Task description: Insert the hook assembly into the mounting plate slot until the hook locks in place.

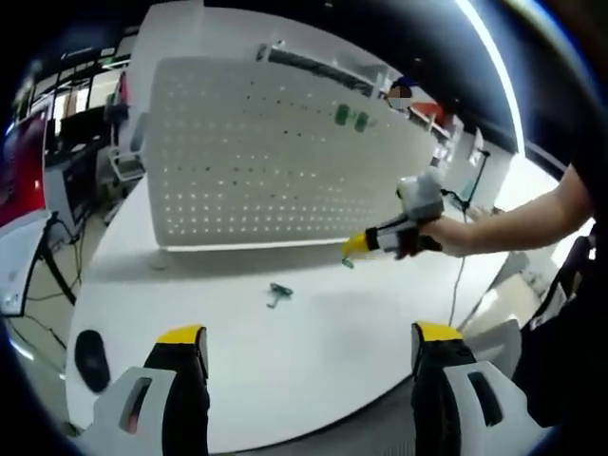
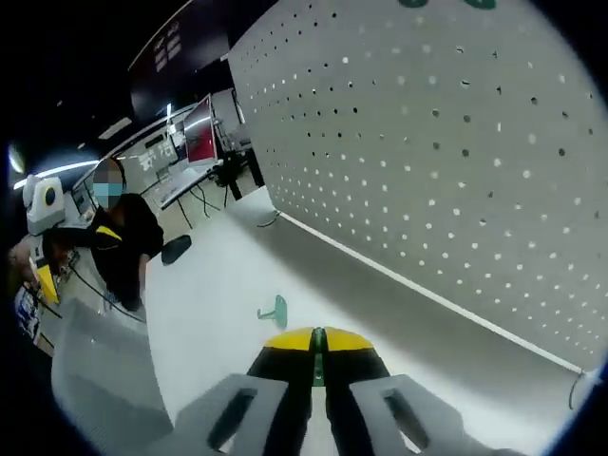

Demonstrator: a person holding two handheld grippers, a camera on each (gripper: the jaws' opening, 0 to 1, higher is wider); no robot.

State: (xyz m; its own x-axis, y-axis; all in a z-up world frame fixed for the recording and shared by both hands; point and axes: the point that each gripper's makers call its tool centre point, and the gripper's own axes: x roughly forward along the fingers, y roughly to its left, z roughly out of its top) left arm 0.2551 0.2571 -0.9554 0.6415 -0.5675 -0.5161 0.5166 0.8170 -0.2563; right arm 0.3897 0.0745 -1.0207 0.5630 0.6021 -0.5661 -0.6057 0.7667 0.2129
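Left gripper (image 1: 311,347) held low over the white bench (image 1: 313,361), jaws spread wide, nothing between them. Ahead on the bench, a small green hook (image 1: 277,294), lying well short of the upright pegboard (image 1: 275,161). Further right, right gripper (image 1: 356,245) out on an extended arm near the board's lower edge. In the right gripper view, right gripper (image 2: 318,339) jaws pressed together on a thin green piece; hook (image 2: 275,310) just beyond the tips; pegboard (image 2: 456,161) looming close.
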